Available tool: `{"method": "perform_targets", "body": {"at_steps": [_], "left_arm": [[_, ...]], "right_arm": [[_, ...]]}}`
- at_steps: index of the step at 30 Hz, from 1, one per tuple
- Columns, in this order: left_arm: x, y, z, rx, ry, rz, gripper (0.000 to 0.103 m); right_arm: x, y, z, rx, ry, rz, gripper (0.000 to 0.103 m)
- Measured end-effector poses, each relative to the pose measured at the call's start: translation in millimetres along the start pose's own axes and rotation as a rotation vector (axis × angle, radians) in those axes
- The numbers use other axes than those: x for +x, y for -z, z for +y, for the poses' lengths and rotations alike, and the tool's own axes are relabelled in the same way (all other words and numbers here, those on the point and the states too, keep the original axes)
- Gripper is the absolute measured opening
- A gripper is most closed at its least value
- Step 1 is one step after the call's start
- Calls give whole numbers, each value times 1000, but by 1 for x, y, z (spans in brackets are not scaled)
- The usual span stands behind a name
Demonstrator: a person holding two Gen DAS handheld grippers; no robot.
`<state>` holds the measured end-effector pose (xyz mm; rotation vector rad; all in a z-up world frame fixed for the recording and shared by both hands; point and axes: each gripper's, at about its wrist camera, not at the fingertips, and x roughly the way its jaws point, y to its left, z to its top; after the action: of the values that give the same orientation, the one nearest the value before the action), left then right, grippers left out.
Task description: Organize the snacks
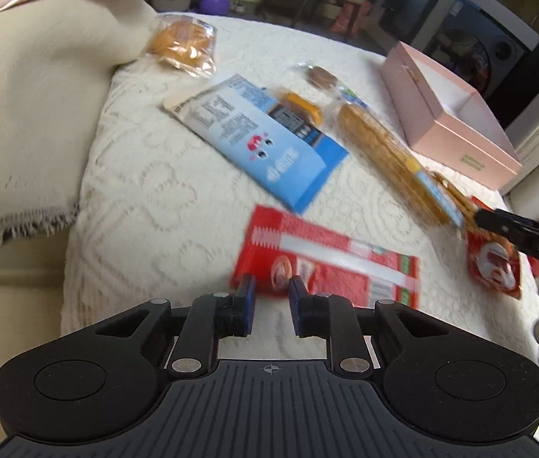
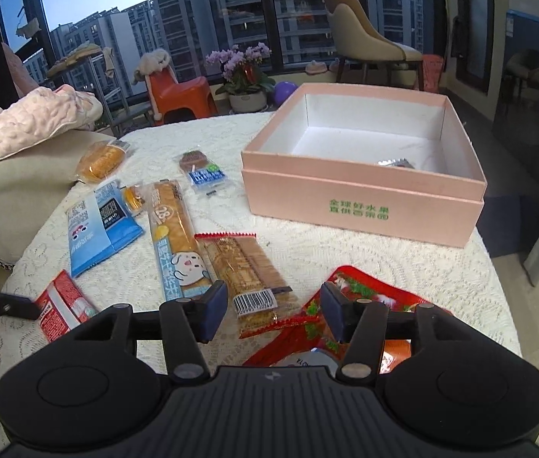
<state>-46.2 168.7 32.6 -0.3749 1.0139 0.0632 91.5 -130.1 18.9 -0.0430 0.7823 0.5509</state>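
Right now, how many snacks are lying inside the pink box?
1: a silver packet lies on the floor of the pink box, close to its front wall. That wall may hide others.

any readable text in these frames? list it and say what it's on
"全球好水果 直供百果园", green print on the pink box front wall.
"28", on the long bread pack; its larger white characters are too distorted to read.
Barcode on the cracker pack: digits too small.
Blue pouch, red box, red bag, small blue-label snack: print too small or blurred.
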Motion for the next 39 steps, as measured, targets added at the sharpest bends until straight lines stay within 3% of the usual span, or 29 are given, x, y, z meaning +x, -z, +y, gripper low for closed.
{"method": "perform_targets", "body": {"at_steps": [3,9,13,15,18,21,25,29,34,39], "left_arm": [[10,6,-13,36,76,63,22],[32,-16,-34,57,117,-31,22],[53,-28,-62,149,125,-74,24],[54,-29,-75,188,164,-64,33],[43,-29,-86,248,235,-67,33],[36,-34,-77,199,175,-68,33],[44,-45,-41,16,108,-38,33],[59,-63,-31,-91,134,-74,33],[78,-86,-54,-30,69,-129,36],[95,-96,-85,81,-25,-162,53]], "right_arm": [[1,2,-3,9,9,5,55],[0,5,-6,19,25,6,55],[-2,7,-7,8,46,4,56],[-4,8,-7,-4,61,-1,57],[-4,9,-9,-13,83,-6,60],[-1,11,-14,9,93,2,61],[1,15,-18,31,95,-2,64],[3,16,-18,26,99,-2,67],[4,22,-15,15,109,-2,72],[7,29,-5,-39,134,-21,79]]}}
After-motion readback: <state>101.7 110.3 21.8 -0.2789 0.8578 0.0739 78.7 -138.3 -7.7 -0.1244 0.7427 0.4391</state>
